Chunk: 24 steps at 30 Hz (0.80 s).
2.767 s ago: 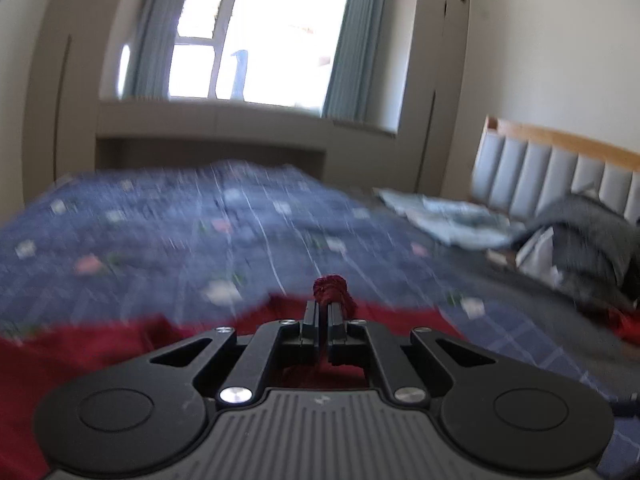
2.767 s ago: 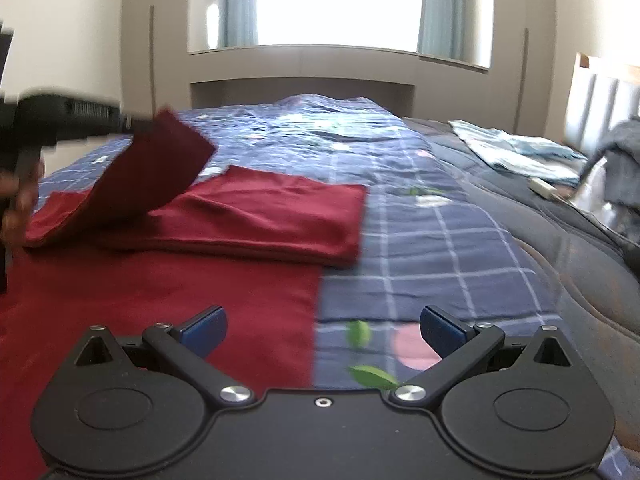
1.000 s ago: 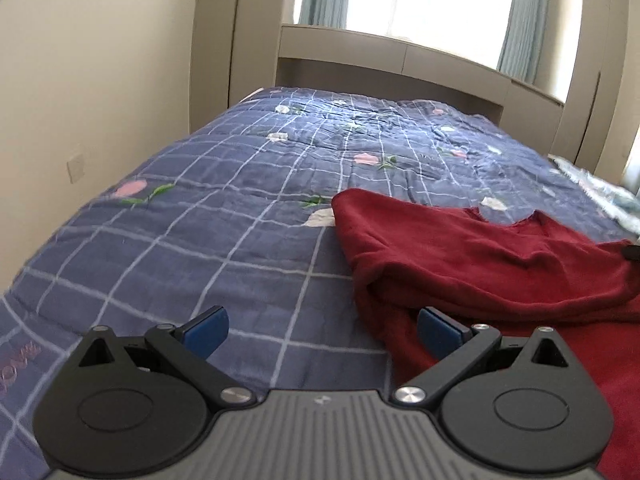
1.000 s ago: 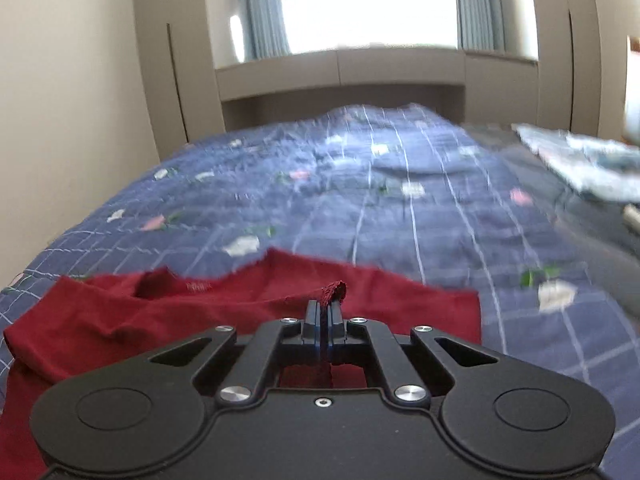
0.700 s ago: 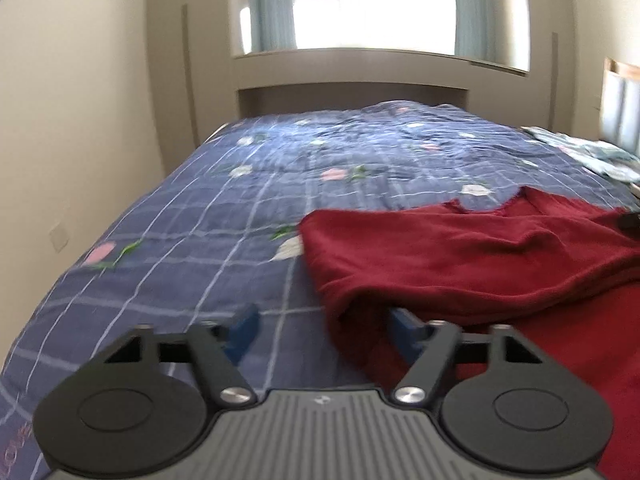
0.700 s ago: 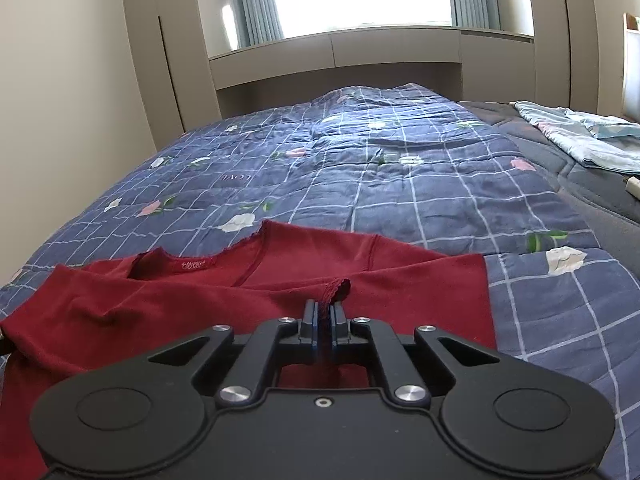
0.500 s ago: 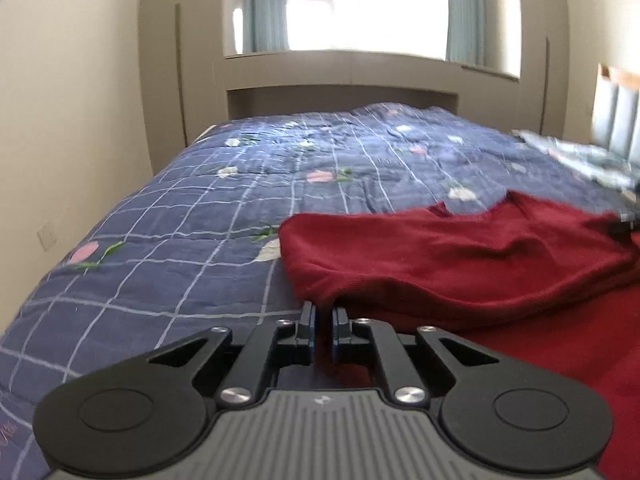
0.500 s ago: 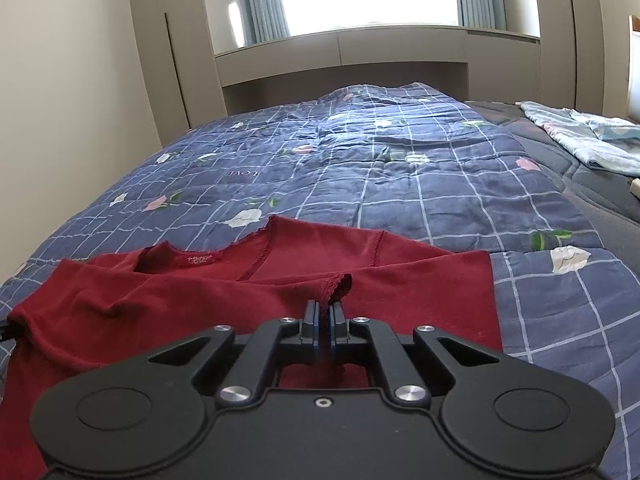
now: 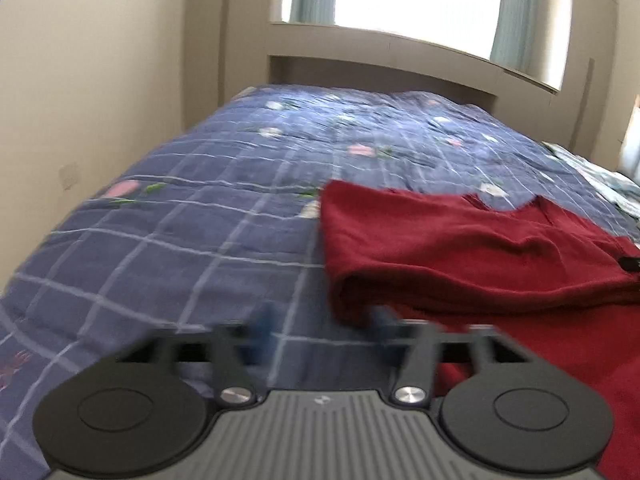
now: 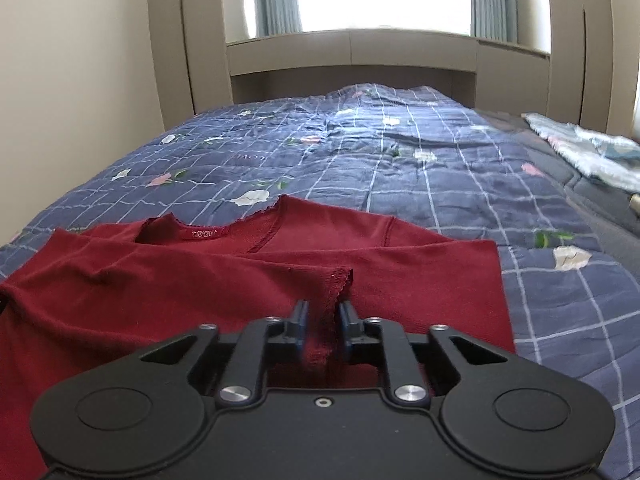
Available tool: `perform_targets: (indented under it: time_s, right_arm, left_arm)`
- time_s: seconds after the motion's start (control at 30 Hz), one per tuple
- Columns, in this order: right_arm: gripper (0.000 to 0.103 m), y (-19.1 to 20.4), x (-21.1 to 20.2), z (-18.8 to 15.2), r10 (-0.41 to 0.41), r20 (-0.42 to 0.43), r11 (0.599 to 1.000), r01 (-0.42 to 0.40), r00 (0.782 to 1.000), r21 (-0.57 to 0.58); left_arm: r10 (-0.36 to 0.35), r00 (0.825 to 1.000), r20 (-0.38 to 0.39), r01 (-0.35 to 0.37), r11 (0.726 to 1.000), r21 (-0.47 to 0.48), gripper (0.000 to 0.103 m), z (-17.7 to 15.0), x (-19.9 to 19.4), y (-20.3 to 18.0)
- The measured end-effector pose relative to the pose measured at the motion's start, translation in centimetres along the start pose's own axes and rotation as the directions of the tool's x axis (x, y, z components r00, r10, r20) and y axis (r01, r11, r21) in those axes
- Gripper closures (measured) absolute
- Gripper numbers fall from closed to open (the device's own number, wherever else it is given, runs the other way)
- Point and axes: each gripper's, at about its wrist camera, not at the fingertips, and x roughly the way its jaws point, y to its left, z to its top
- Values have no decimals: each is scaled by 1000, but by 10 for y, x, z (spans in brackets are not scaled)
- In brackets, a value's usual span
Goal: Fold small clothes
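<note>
Releasing the sleeve is the step in hand, as I judge it; the red top (image 10: pixel 248 280) lies spread on the quilt (image 10: pixel 400 160) of the bed, its neck toward the window, and one sleeve (image 10: pixel 224 276) is laid across its body.

The right gripper (image 10: pixel 323 328) is opening; the cuff (image 10: pixel 334 292) of this sleeve stands between the two fingers, but a gap shows on each side, so the pads do not seem to press it any more. The left gripper (image 9: pixel 322 326) is opening also, already rather wide; its fingers are blurred, they stand at the folded left edge of the top (image 9: pixel 460 256), one over the quilt (image 9: pixel 200 208) and one at the red cloth; nothing is held between them as far as I can see.

The sleeve fold seems finished, though it lies with some wrinkles; the body is not yet folded. The next move calls for drawing the right gripper back without dragging the cuff; then both grippers must take a new hold, probably at the hem or at one side, to fold the body over; the cloth is soft and can slide on the quilt, so the hold must be low and clean.
</note>
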Motion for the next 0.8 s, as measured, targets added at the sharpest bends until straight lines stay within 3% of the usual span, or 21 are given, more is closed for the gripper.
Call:
perform_targets:
  time_s: [0.07, 0.17, 0.27, 0.33, 0.43, 0.67, 0.8]
  right_arm:
    - [41, 2, -4, -1, -14, 14, 1000, 14, 1000, -23]
    - [19, 7, -8, -3, -43, 49, 996, 46, 998, -71]
    - [5, 17, -4, -3, -91, 80, 986, 101, 993, -129]
    - [5, 24, 1, -3, -105, 104, 979, 121, 989, -163]
    - [1, 34, 8, -4, -108, 130, 965, 135, 986, -224]
    - [1, 39, 18, -10, -215, 170, 918, 259, 962, -302]
    - [1, 28, 20, -12, -329, 180, 896, 366, 927, -252]
  left_arm:
    - [20, 1000, 19, -20, 1000, 19, 25, 1, -10, -1]
    - [43, 998, 45, -42, 999, -21, 8, 11, -15, -1]
    - [80, 995, 67, -76, 995, -64, 6, 30, -1, -8]
    - [87, 993, 86, -80, 993, -85, 4, 40, 13, -16]
    - [128, 990, 50, -123, 988, -94, 4, 53, 43, -31]
    - [256, 966, -18, -257, 966, -17, 10, 34, 82, -38]
    - [239, 971, -29, -241, 963, -125, 10, 27, 80, -17]
